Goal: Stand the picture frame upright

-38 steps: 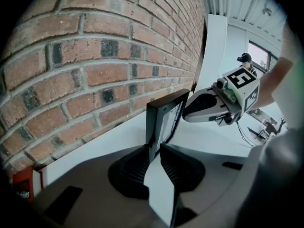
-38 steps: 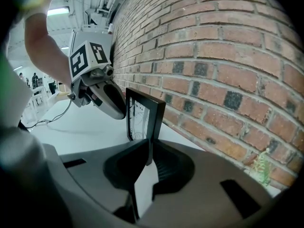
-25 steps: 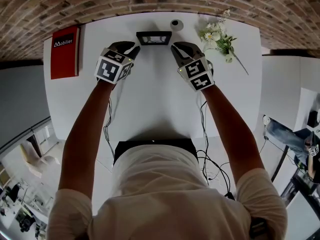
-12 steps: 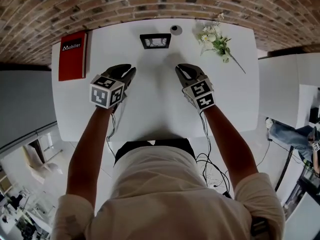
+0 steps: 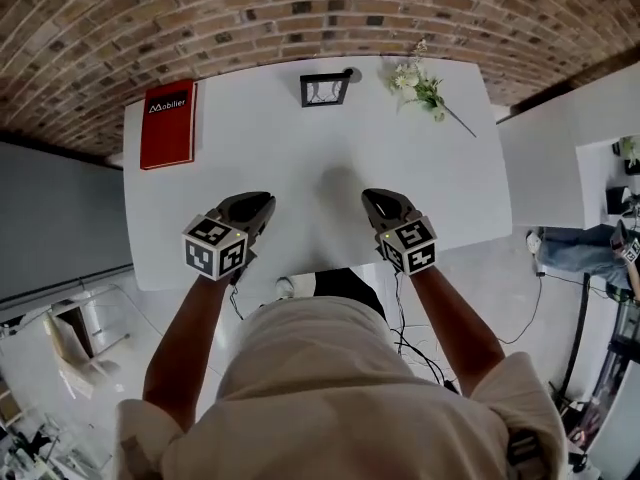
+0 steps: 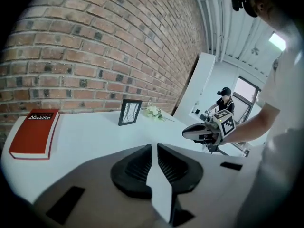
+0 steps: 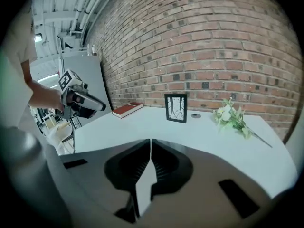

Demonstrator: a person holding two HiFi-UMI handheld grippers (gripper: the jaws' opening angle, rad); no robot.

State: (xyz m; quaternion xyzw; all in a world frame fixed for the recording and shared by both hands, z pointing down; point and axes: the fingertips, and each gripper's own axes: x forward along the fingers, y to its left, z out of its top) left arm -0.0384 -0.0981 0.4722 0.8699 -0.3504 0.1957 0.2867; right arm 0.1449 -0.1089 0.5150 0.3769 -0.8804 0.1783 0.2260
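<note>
**Both grippers empty near the table's front edge, frame upright at the far edge**

The left gripper (image 6: 153,147) holds nothing. Its jaws have just been closing and now stand almost together, with only a thin slit between them and bare table showing through it. The right gripper (image 7: 150,141) is the same, its jaws drawn together and nothing caught in them. In the head view the two grippers sit side by side in the middle of the frame, over the near part of the white table (image 5: 300,168). They are well apart from each other, and both point up the picture toward the wall. Each carries its marker cube at the wrist end, the left cube (image 5: 214,248) and the right cube (image 5: 408,245) both lying over the table's front edge, with the person's bare forearms running down to the lower frame.

The picture frame (image 5: 325,89) stands upright at the far edge of the table, upper middle of the head view, well apart from both grippers. A small dark round object (image 5: 348,72) sits just beside its right corner. A sprig of white flowers (image 5: 418,83) lies to the right of that. A red book (image 5: 168,124) lies flat at the upper left of the table. Behind them runs the brick wall (image 5: 300,18)
</note>
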